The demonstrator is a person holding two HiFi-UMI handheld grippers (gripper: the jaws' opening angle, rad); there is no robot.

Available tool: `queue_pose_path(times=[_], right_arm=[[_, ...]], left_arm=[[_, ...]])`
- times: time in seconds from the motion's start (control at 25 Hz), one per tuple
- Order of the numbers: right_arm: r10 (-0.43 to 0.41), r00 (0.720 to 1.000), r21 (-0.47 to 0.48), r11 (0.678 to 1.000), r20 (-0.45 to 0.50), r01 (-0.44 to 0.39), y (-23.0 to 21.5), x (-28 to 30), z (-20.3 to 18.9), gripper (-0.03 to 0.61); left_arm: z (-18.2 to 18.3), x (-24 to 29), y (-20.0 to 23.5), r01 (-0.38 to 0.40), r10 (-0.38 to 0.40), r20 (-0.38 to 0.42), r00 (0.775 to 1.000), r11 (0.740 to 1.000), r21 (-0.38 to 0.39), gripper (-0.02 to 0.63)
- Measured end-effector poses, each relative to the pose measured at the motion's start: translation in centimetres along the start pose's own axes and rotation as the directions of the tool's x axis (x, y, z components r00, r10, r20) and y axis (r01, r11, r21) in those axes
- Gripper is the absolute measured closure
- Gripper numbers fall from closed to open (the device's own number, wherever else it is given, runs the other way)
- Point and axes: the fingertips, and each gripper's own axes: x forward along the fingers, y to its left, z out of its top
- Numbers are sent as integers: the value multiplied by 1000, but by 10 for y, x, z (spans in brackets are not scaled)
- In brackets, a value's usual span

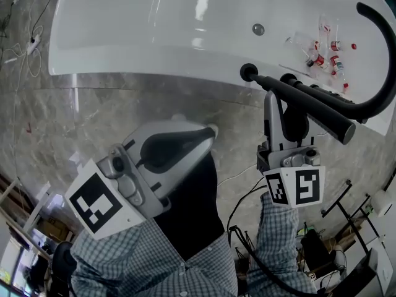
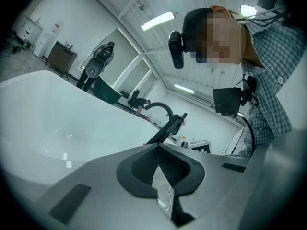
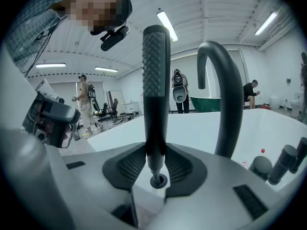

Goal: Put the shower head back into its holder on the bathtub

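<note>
Two pads of your right gripper (image 3: 156,152) are pinching the shower head (image 3: 155,80) low on its handle, long axis standing upright before the bathtub (image 3: 201,128). Your head view is hiding that pinch, showing it slanting along the rim. Your left gripper (image 2: 158,146) is sitting closed, empty.

We find small red-capped bottles (image 1: 322,54) scattered near a curved black spout (image 1: 385,67), a white power strip (image 1: 34,42) trailing cables across the grey marbled floor (image 1: 124,110), and strip lights (image 2: 158,20) glowing overhead.
</note>
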Motion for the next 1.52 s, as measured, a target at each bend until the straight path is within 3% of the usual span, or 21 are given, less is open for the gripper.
queue_pose_path(times=[0.68,1.24,1.52], right_arm=[[46,996,-79,996,-75,-52,-3,37,-49,456],[18,990,-199,979,-140,-46,0,52,-72,457],[25,992,-145,988,-121,-43,2,55,-72,456]], left_arm=[[-27,6,13,-39,39,10,999,998,-41,606],[-31,-1,36,-82,82,2,997,996,-38,606],[-32,-2,43,-92,92,-5,996,995,-31,606]])
